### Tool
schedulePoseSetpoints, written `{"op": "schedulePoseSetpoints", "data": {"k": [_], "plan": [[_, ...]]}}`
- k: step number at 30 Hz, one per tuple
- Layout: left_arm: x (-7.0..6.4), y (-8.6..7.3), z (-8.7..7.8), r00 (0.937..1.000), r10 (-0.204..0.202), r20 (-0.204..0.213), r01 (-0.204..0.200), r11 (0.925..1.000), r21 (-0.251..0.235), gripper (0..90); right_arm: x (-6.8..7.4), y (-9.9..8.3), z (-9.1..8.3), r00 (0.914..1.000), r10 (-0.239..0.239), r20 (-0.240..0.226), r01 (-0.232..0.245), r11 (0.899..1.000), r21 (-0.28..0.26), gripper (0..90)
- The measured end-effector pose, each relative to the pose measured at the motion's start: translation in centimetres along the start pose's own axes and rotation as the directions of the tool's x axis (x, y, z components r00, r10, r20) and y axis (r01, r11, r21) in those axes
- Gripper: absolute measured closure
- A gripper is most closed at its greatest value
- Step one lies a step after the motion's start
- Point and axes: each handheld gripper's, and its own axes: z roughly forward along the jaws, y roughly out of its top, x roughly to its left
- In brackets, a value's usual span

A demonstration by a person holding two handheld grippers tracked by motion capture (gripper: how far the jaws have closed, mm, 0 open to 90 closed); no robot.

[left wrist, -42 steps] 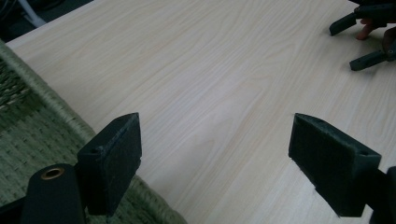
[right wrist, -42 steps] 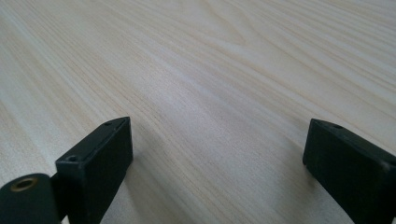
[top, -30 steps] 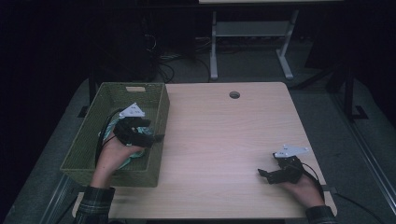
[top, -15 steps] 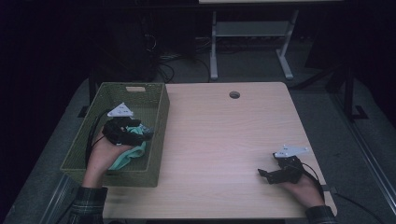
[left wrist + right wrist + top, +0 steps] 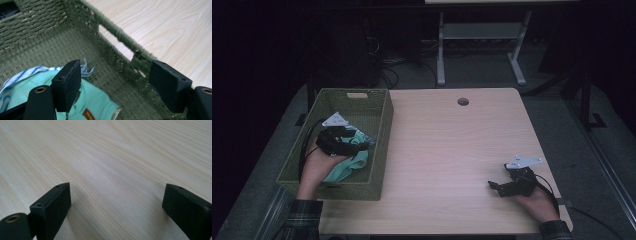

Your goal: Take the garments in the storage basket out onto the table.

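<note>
A green woven basket (image 5: 382, 132) stands on the left part of the wooden table (image 5: 452, 145). Inside it lies a mint-green cloth (image 5: 349, 165) with a blue-striped white cloth (image 5: 22, 73) beside it. My left gripper (image 5: 362, 140) hovers inside the basket above the cloths, jaws open and empty; in the left gripper view (image 5: 115, 86) its left jaw overlaps the mint cloth (image 5: 95, 100) and the basket wall (image 5: 112, 42) runs ahead. My right gripper (image 5: 494, 186) rests open on bare table at the front right, and in the right gripper view (image 5: 116, 210) nothing lies between its jaws.
A round cable hole (image 5: 463, 101) sits near the table's far edge. Beyond the table stand a white metal frame (image 5: 482, 45) and cables on the dark floor. The basket has a handle slot (image 5: 357, 95) in its far wall.
The left gripper has moved toward the basket's right wall and turned, above the cloths. The right gripper has stayed still.
</note>
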Motion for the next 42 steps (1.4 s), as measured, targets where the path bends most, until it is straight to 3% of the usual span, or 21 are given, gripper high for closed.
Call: {"op": "schedulePoseSetpoints", "data": {"k": [10, 27, 39, 42], "plan": [[0.8, -1.2, 0.9, 0.9997, -0.008, -0.022, 0.009, 0.9994, 0.032, 26.7, 0.0, 0.0, 0.0, 1.0000, 0.000, 0.000, 0.000, 1.000, 0.000, 8.0], [1.6, -2.7, 2.6, 0.9989, -0.047, -0.002, 0.047, 0.9941, 0.098, 31.3, 0.0, 0.0, 0.0, 1.0000, 0.000, 0.000, 0.000, 1.000, 0.000, 8.0], [1.4, -2.9, 3.6, 0.9994, -0.030, 0.016, 0.027, 0.9826, 0.184, 32.7, 0.0, 0.0, 0.0, 1.0000, -0.001, 0.000, 0.001, 1.000, 0.000, 8.0], [1.1, -3.0, 4.1, 0.9994, -0.018, 0.029, 0.011, 0.9742, 0.226, 32.7, 0.0, 0.0, 0.0, 1.0000, -0.001, 0.000, 0.001, 1.000, 0.000, 8.0]]}}
